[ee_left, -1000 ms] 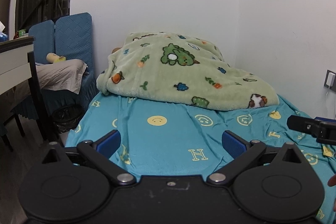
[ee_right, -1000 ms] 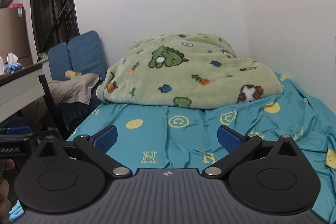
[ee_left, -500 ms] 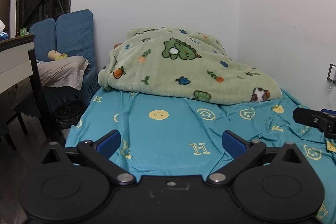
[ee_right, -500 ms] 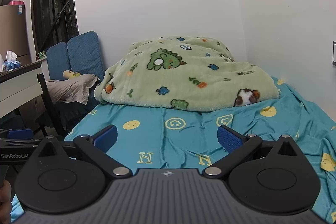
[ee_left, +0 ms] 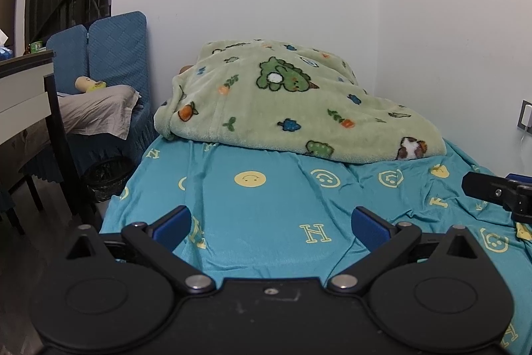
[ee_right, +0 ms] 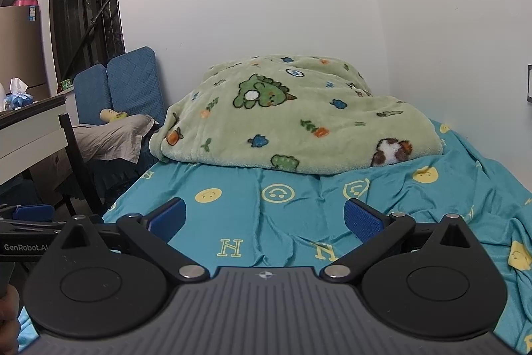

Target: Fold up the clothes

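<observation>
A bed with a teal sheet (ee_left: 272,215) printed with yellow smileys and letters fills both views (ee_right: 266,222). A pale green fleece blanket (ee_left: 286,108) with dinosaur prints lies heaped at the far end by the wall (ee_right: 292,125). My left gripper (ee_left: 271,225) is open and empty above the near part of the sheet. My right gripper (ee_right: 262,220) is open and empty, to the right of the left one. No garment to fold shows apart from the blanket.
A blue padded chair (ee_left: 109,55) with a grey cloth (ee_left: 93,112) stands left of the bed. A desk (ee_left: 23,88) and a dark waste bin (ee_left: 106,175) are at the left. White walls bound the bed at the back and right.
Both grippers have drawn back and tilted slightly; the blanket sits a little lower and farther in each view. Both stay open and empty.
</observation>
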`<state>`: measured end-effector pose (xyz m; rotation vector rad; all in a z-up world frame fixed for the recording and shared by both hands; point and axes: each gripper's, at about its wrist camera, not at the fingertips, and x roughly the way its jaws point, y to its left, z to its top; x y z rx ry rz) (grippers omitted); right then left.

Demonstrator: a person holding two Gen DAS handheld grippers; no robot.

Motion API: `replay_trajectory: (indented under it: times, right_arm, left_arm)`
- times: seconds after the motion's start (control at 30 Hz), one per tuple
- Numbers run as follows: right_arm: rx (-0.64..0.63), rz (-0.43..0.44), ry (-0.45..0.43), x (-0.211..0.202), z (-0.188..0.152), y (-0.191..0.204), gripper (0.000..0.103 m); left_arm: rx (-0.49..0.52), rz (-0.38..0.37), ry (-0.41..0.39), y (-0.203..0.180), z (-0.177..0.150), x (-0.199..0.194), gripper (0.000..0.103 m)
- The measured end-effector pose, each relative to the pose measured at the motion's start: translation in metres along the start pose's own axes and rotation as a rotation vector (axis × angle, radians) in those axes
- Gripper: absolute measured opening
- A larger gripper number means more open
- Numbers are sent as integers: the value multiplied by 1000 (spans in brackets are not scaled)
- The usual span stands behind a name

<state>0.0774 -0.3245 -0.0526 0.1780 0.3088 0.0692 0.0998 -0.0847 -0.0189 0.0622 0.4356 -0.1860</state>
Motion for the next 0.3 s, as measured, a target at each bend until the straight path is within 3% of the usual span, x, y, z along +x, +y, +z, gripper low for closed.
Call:
replay_trajectory:
  times: [0.3]
  right_arm:
    - [-1, -3, 3, 0, -2, 1, 103]
  left_arm:
    - [2, 7, -4, -2, 0, -1, 103]
